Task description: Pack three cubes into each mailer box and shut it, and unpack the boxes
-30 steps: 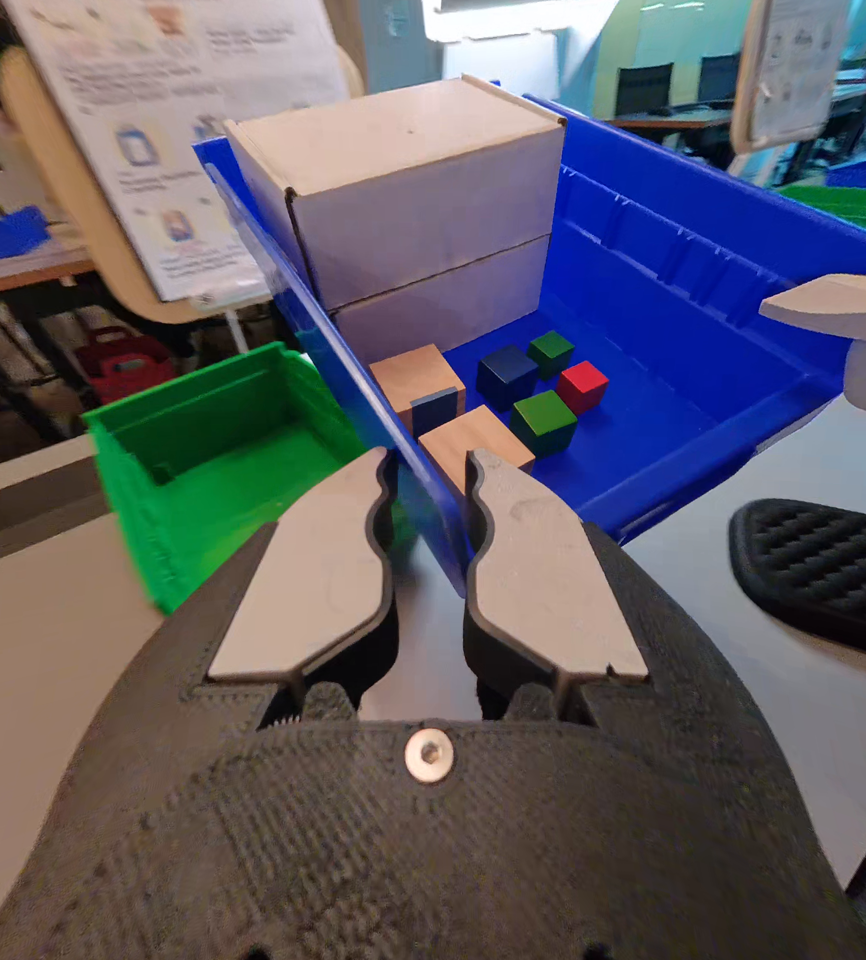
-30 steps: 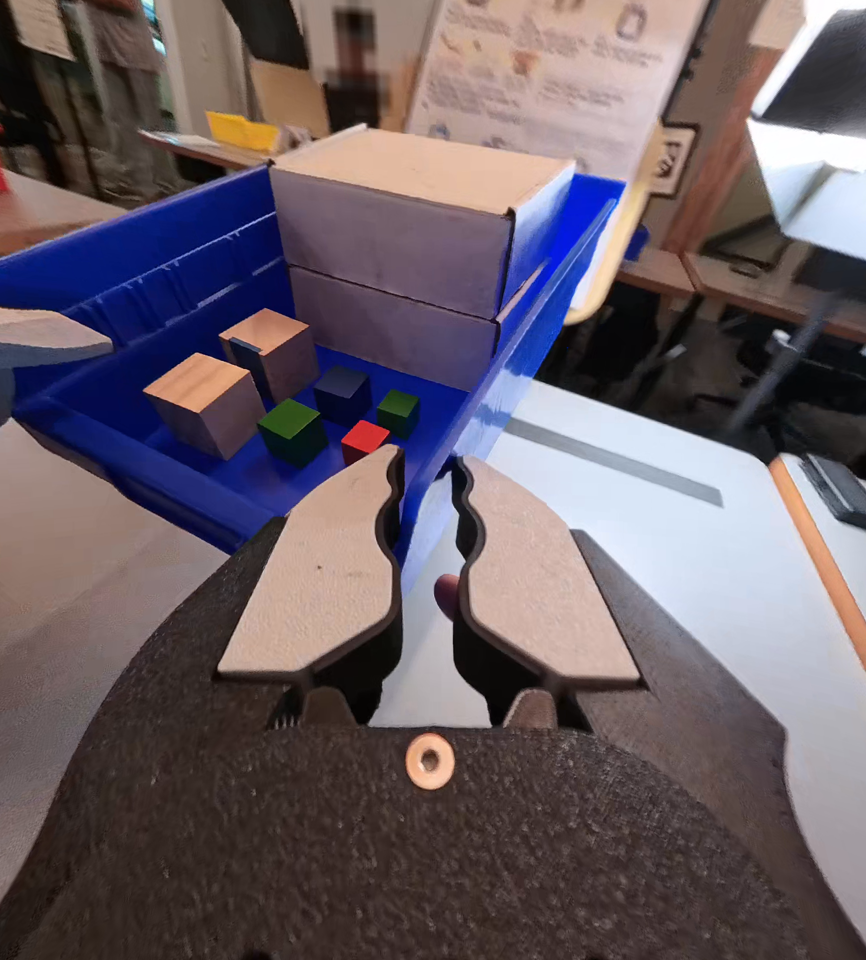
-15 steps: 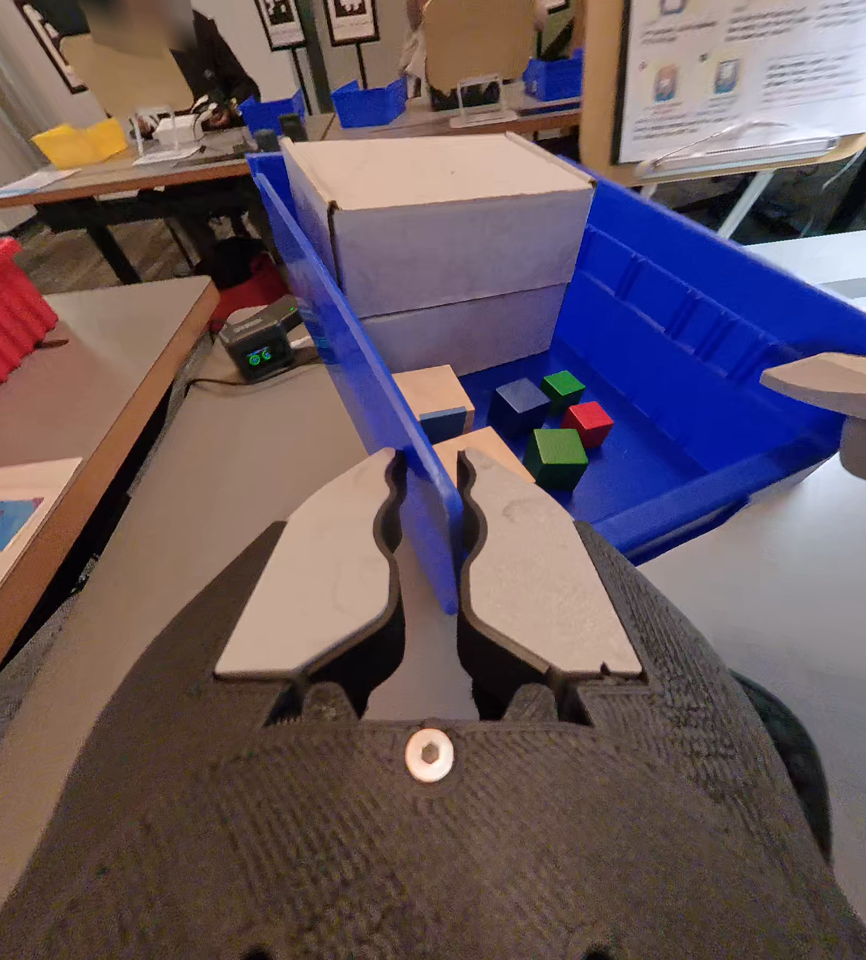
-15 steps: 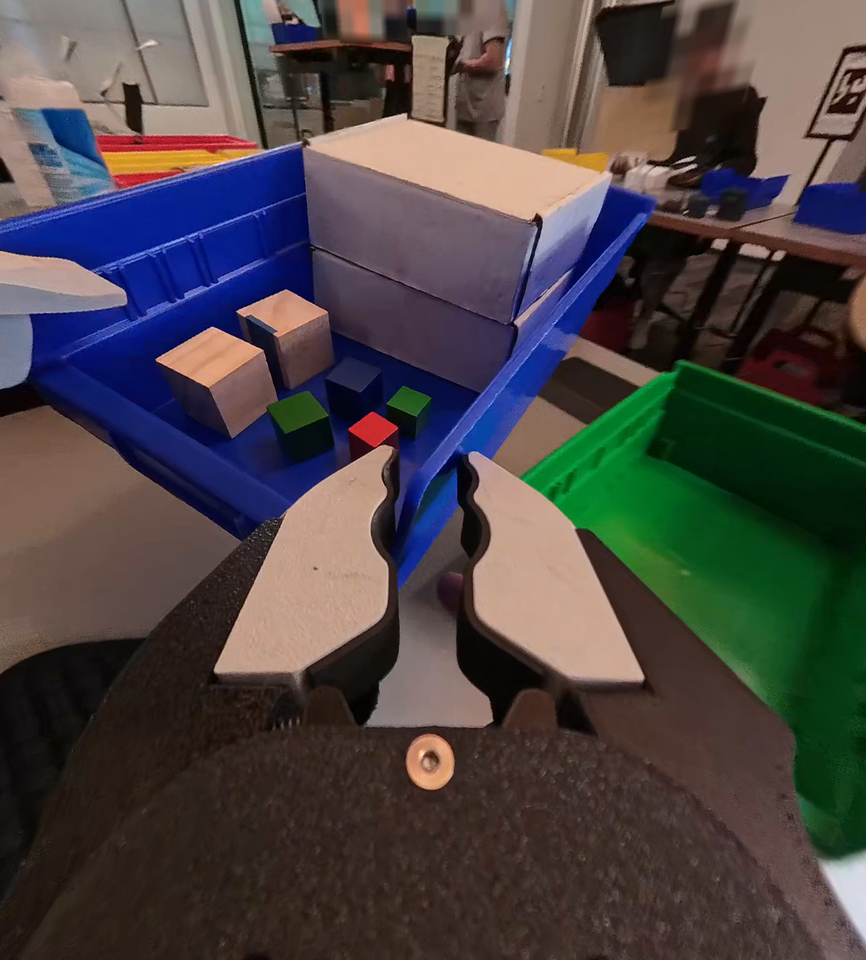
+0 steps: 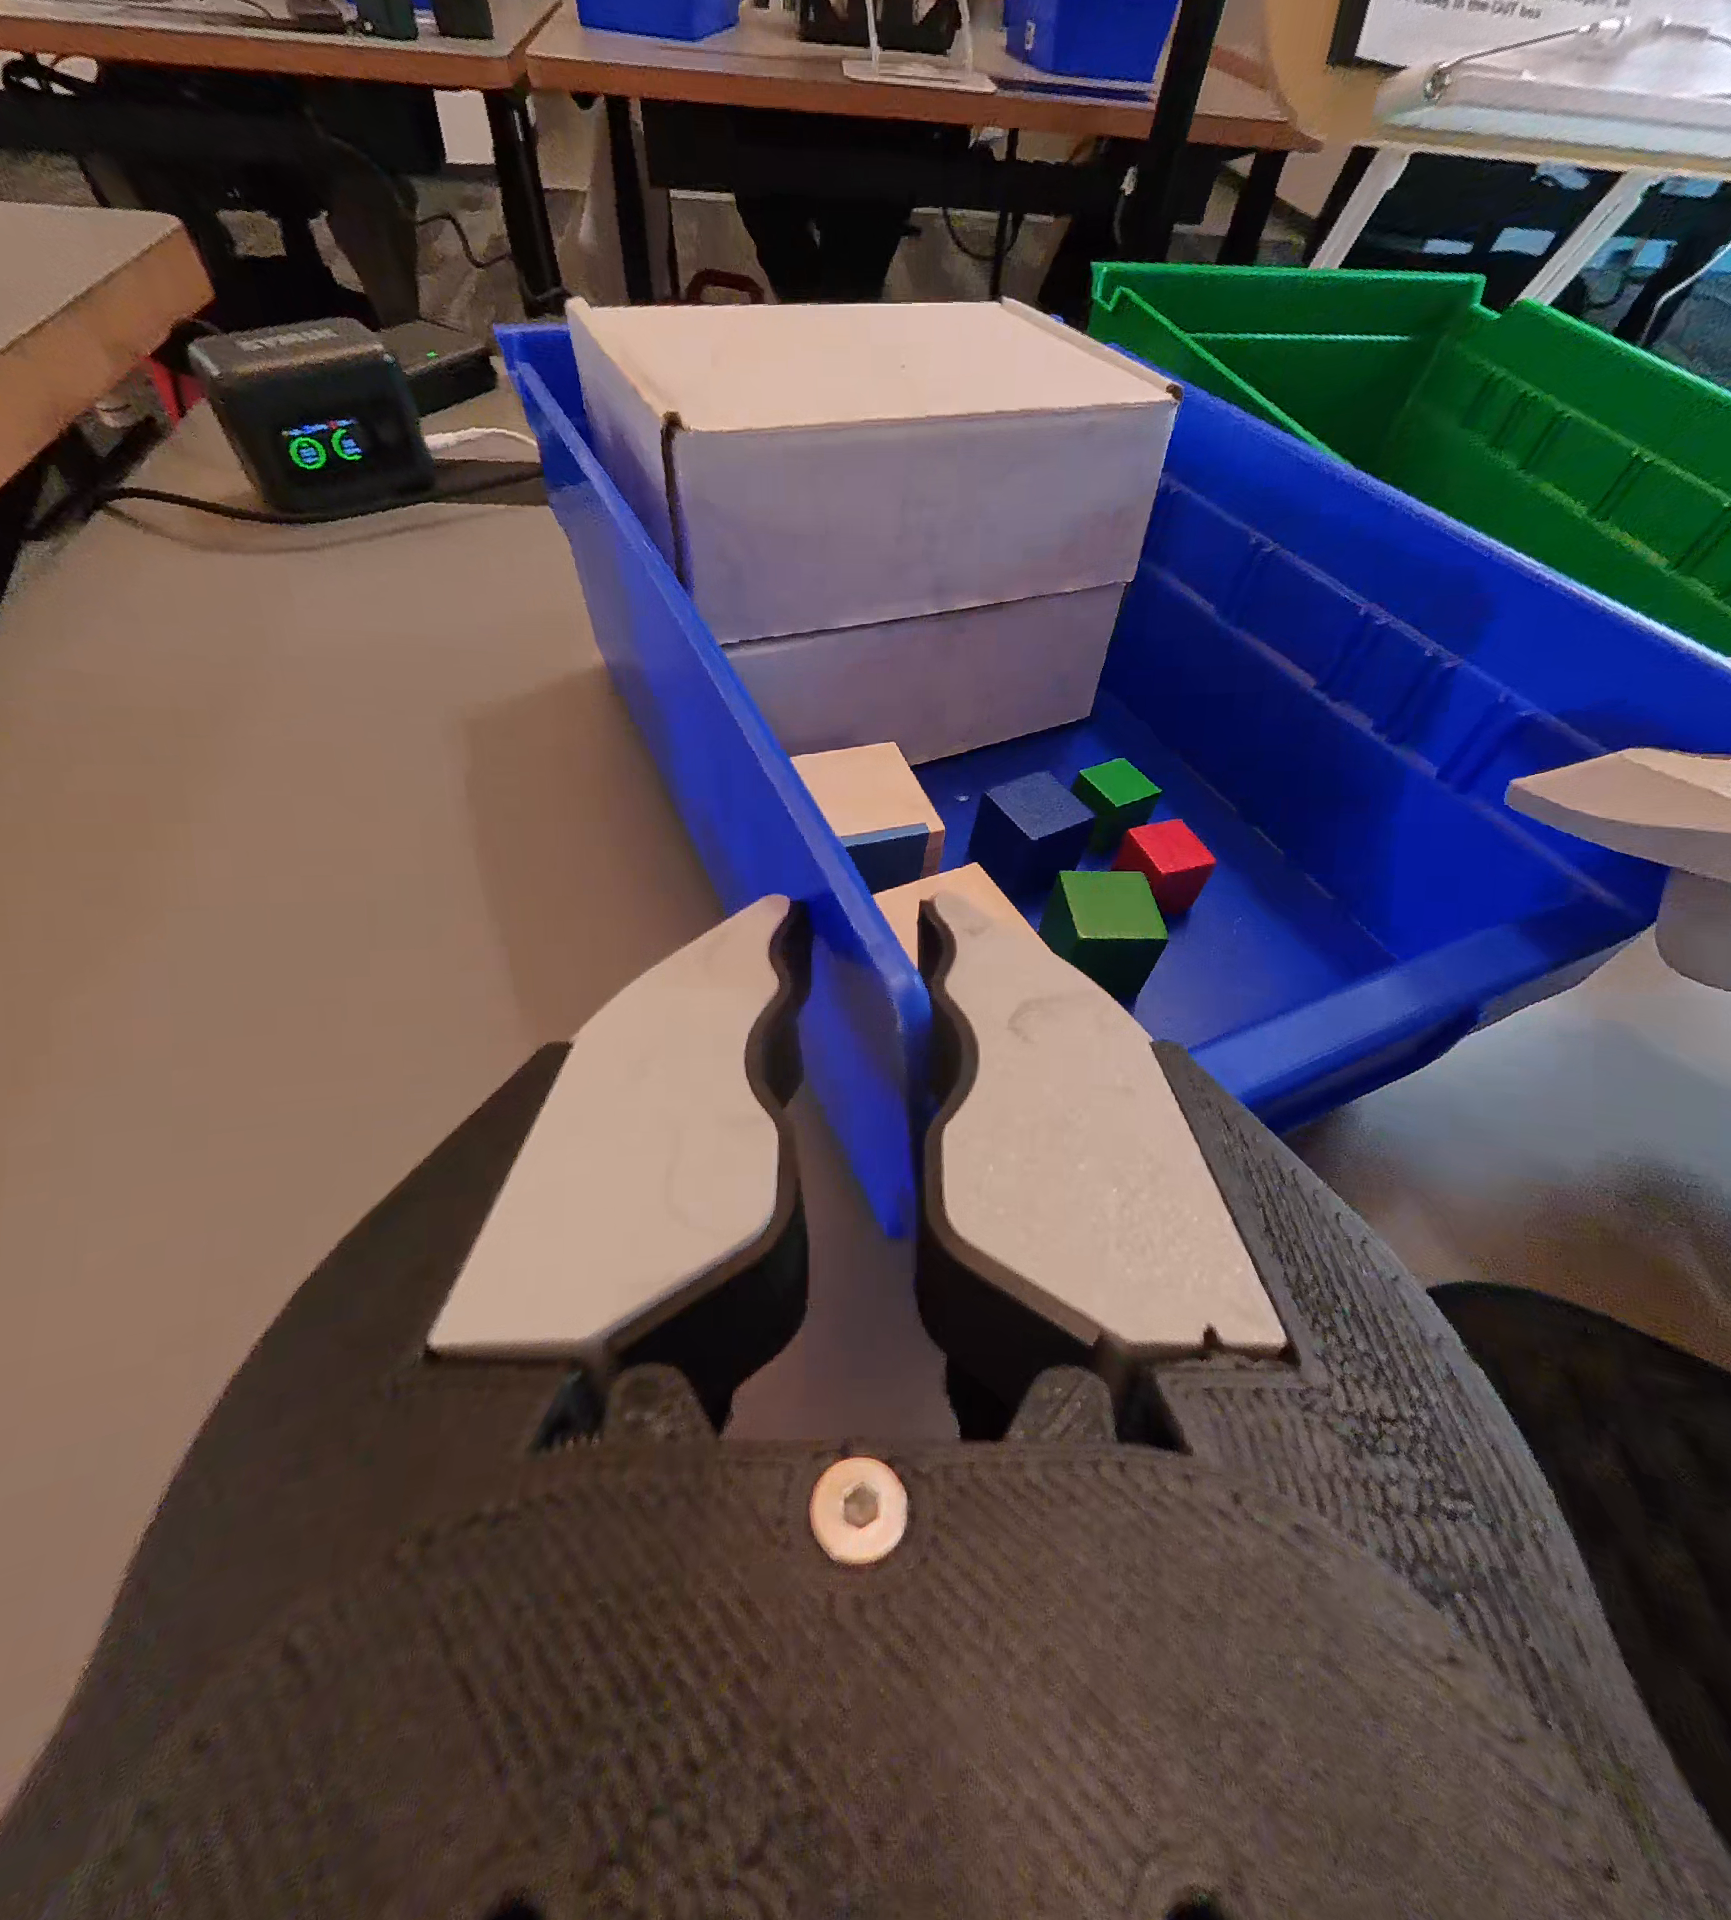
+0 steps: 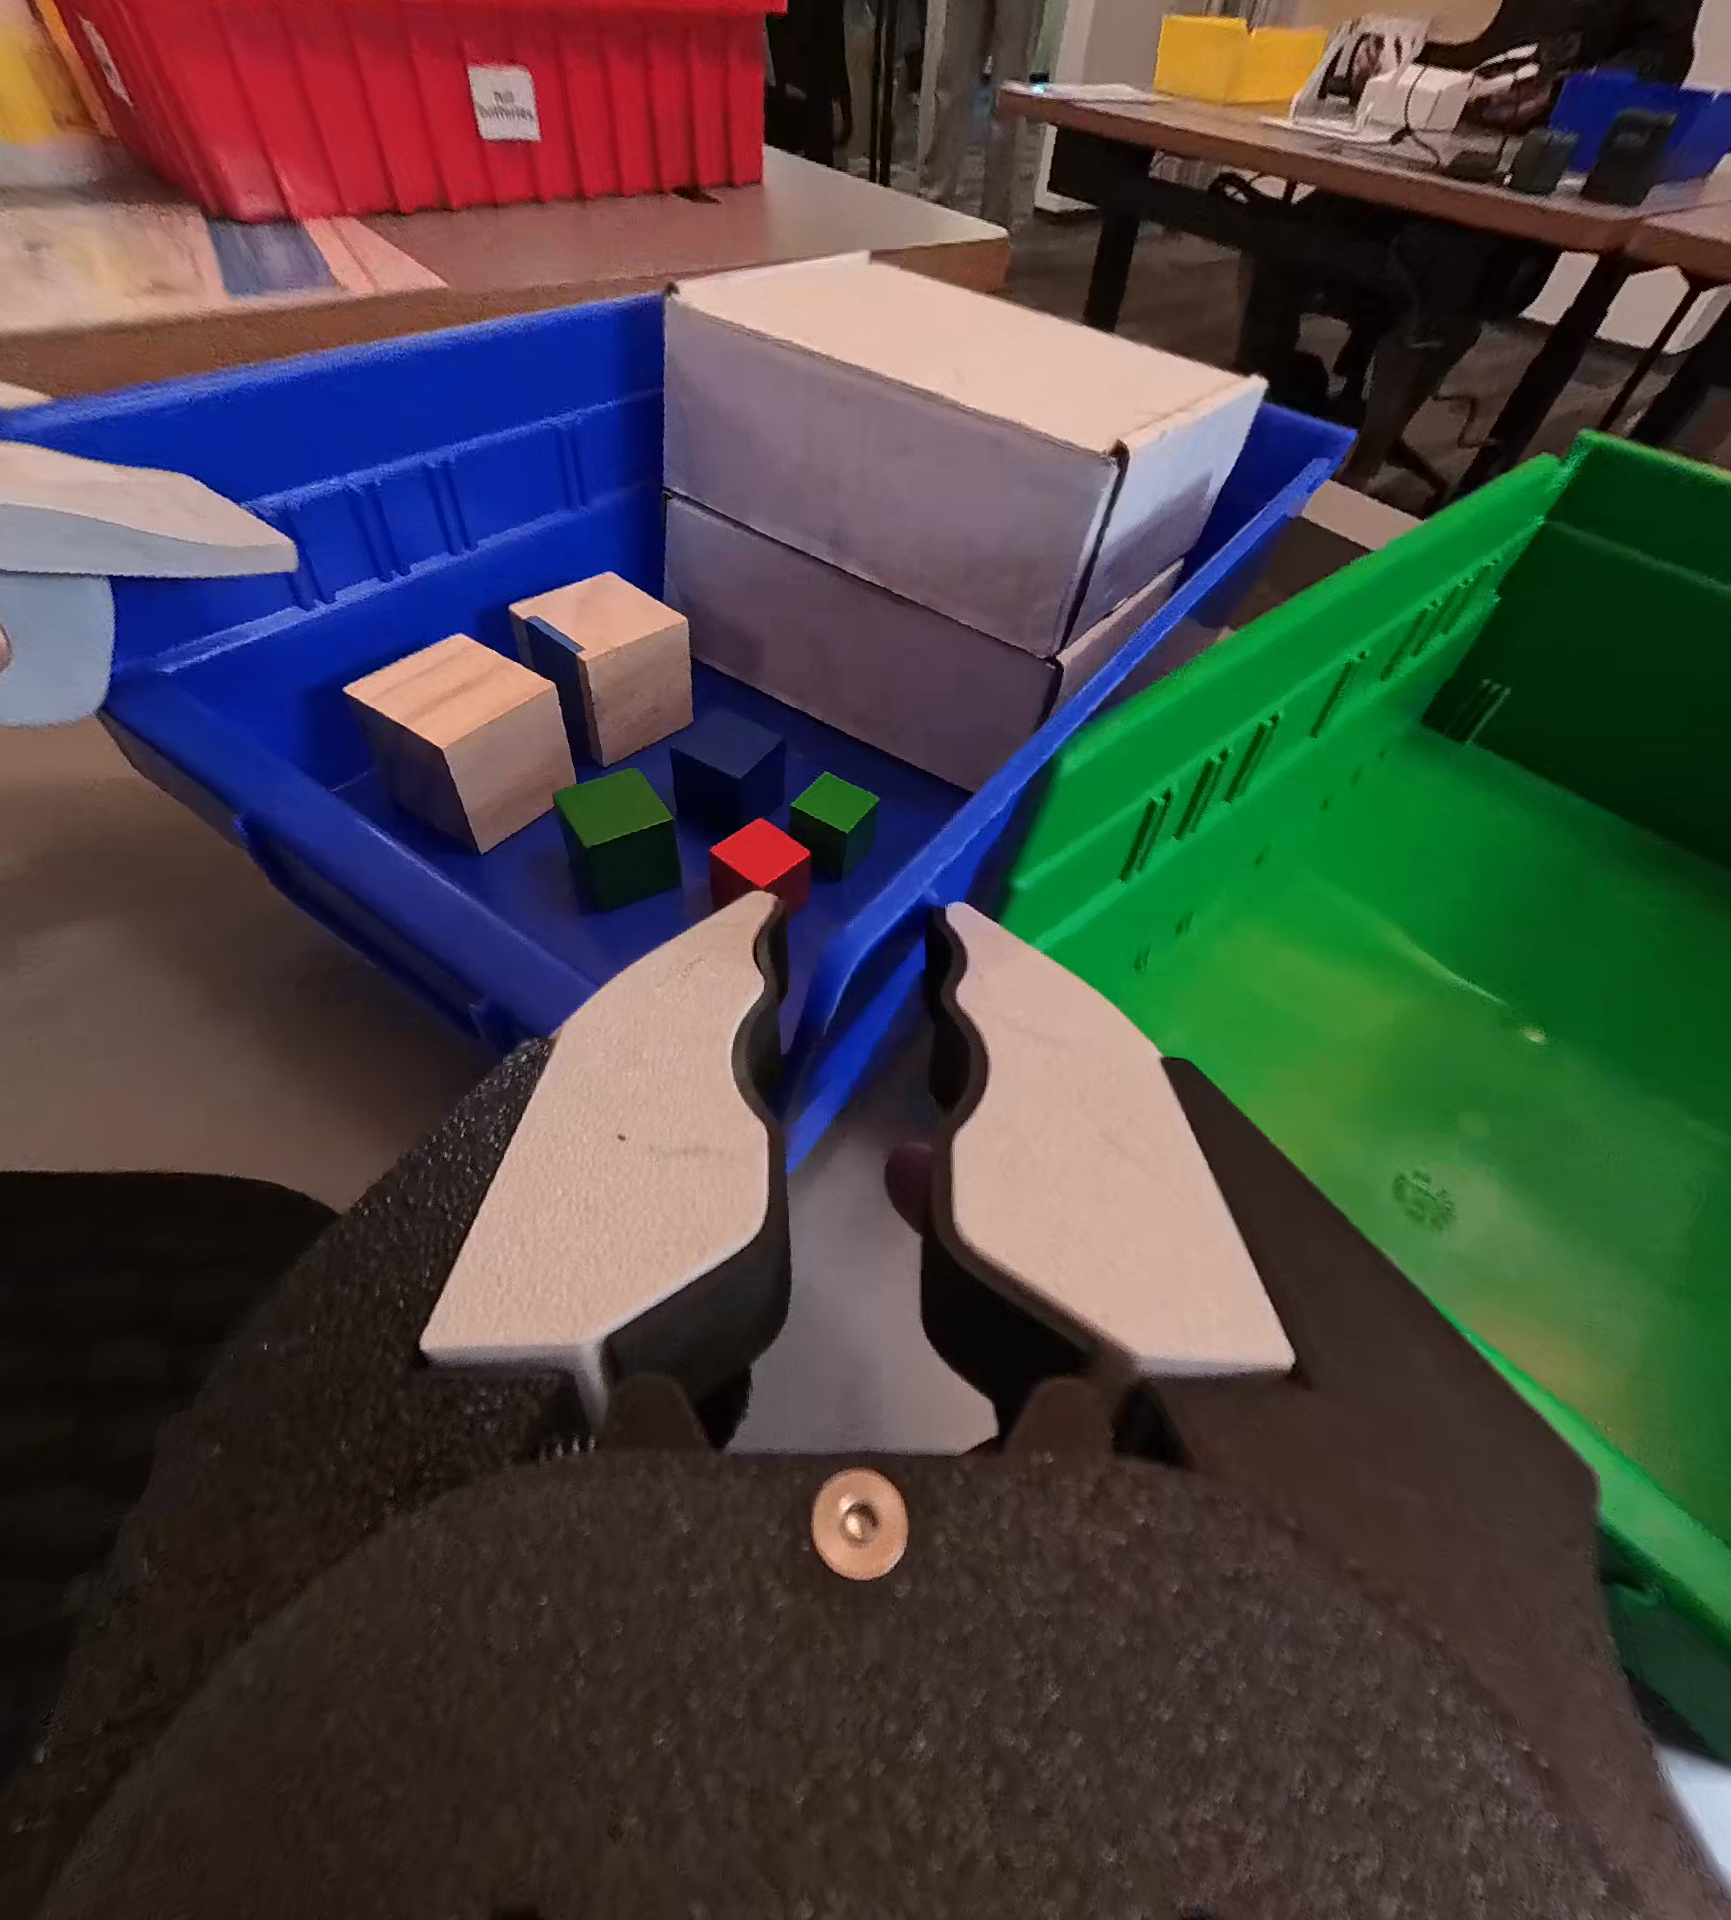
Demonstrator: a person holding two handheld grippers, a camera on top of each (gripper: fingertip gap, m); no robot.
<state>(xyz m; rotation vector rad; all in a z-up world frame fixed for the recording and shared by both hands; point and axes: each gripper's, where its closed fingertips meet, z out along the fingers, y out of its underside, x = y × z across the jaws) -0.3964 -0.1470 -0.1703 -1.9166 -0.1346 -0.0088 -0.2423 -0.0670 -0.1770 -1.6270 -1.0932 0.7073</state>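
Two handheld grippers hold a blue bin by opposite side walls over a grey table. The left gripper is clenched on the bin's left wall, one finger outside and one inside. The right gripper straddles the bin's right wall near its front corner; the wall lies against its left finger, with a gap to its right finger, so I cannot tell whether it grips.

Inside the bin, two closed white mailer boxes are stacked at the far end, the upper one rising above the rim. In front of them, on the bin floor, lie loose cubes: two large wooden cubes by the left wall, then a dark blue cube, two green cubes and a red cube, close together.

A green bin sits just beside the blue bin's right wall. A black device with a lit display rests on the table to the left. A red crate stands on another table behind.
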